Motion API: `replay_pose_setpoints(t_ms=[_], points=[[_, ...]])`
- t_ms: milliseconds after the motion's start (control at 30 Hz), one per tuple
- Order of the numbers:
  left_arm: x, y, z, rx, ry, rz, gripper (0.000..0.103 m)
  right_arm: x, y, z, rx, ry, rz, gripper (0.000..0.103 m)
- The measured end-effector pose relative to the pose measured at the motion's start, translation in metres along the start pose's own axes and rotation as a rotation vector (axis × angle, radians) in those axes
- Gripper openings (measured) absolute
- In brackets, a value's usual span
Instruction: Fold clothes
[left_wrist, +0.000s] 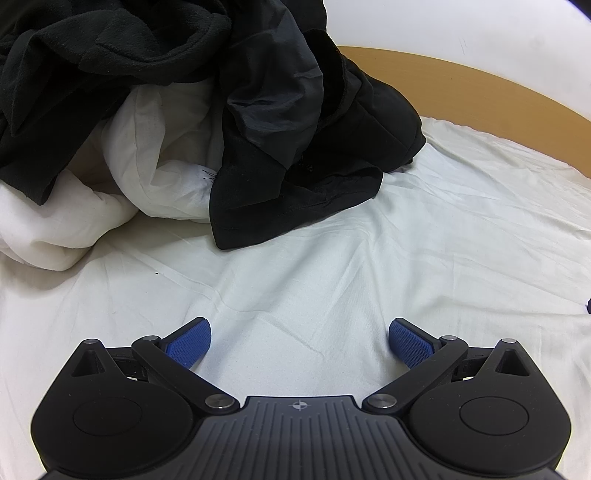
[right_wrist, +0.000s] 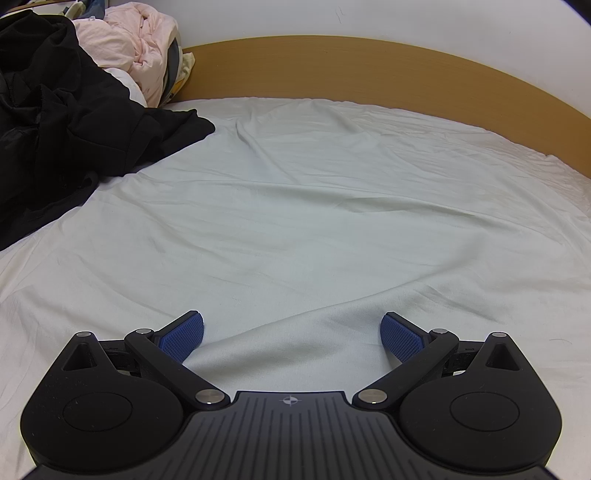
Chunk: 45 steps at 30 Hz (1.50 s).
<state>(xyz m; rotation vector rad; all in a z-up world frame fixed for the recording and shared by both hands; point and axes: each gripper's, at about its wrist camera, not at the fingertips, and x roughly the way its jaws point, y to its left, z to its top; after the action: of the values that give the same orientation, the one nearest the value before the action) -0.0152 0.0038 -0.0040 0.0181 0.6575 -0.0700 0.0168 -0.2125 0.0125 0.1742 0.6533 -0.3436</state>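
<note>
**A:** What is the left wrist view showing you?

**B:** I am looking along the left gripper (left_wrist: 299, 341). Its fingers (left_wrist: 188, 345) are standing wide apart and holding nothing, hovering just over the sheet (left_wrist: 332, 258). Ahead of them, a heap of black clothes (left_wrist: 288, 122) is lying crumpled on the bed, draped over white bedding (left_wrist: 159, 155). The nearest black hem is well short of the fingers. Behind it the wooden headboard (left_wrist: 461, 77) is curving past.

**A:** And the right wrist view?

**B:** I am seeing the right gripper (right_wrist: 291, 334) in the same posture: fingers (right_wrist: 183, 338) spread wide, empty, low over a ridge in the sheet (right_wrist: 314, 221). The black clothes (right_wrist: 62, 136) are sitting off to the upper left, well apart from this gripper. A pink bundle (right_wrist: 133, 44) is lying behind them by the headboard (right_wrist: 369, 70). The rest of the bed in front of me is bare sheet.

**A:** So how far along are we?

**B:** I am judging that we are at the very start. Nothing folded is showing in either view, and no garment is spread flat. What is left, as I am reading it, is everything: pulling one black piece from the heap, laying it out on the open sheet, then folding it.
</note>
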Motion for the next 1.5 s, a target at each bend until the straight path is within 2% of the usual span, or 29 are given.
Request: replay_pose_setpoints(t_ms=[200, 400, 533, 633, 767, 867, 900, 1000, 1033, 1067, 1200, 1333, 1400, 1500], points=[[-0.003, 0.006, -0.001, -0.017, -0.006, -0.016, 0.102, -0.001, -0.001, -0.001, 0.002, 0.000, 0.001, 0.103], [-0.013, 0.031, -0.006, -0.134, -0.043, -0.082, 0.102, -0.002, 0.004, -0.003, 0.027, -0.002, -0.044, 0.103], [-0.012, 0.030, -0.003, -0.126, -0.047, -0.052, 0.102, -0.001, 0.005, -0.001, 0.059, -0.004, -0.056, 0.103], [-0.020, 0.030, 0.002, -0.094, -0.108, 0.014, 0.102, -0.010, 0.001, -0.005, 0.103, -0.002, -0.047, 0.103], [-0.035, 0.036, 0.013, -0.042, -0.170, 0.160, 0.102, -0.035, 0.003, -0.009, 0.084, -0.151, 0.013, 0.103], [-0.048, 0.051, 0.016, -0.040, -0.210, 0.207, 0.102, -0.046, 0.005, -0.009, 0.102, -0.236, 0.064, 0.103], [-0.052, 0.058, 0.016, -0.050, -0.218, 0.201, 0.102, -0.050, 0.007, -0.011, 0.114, -0.259, 0.096, 0.103], [-0.060, 0.077, 0.017, -0.067, -0.179, 0.140, 0.102, -0.071, 0.006, -0.023, 0.153, -0.462, 0.217, 0.103], [-0.062, 0.083, 0.017, -0.072, -0.171, 0.127, 0.102, -0.078, 0.008, -0.023, 0.153, -0.497, 0.230, 0.103], [-0.064, 0.088, 0.016, -0.081, -0.174, 0.130, 0.102, -0.085, 0.015, -0.019, 0.142, -0.507, 0.206, 0.103], [-0.073, 0.102, 0.009, -0.064, -0.235, 0.157, 0.102, -0.107, 0.070, 0.000, -0.008, -0.575, 0.161, 0.103], [-0.074, 0.127, -0.003, -0.081, -0.292, 0.164, 0.102, -0.119, 0.140, 0.030, -0.210, -0.632, 0.231, 0.103], [-0.071, 0.140, -0.004, -0.091, -0.310, 0.193, 0.102, -0.125, 0.179, 0.040, -0.357, -0.673, 0.249, 0.103], [-0.072, 0.155, -0.001, -0.063, -0.340, 0.278, 0.102, -0.129, 0.239, 0.044, -0.630, -0.747, 0.252, 0.101]])
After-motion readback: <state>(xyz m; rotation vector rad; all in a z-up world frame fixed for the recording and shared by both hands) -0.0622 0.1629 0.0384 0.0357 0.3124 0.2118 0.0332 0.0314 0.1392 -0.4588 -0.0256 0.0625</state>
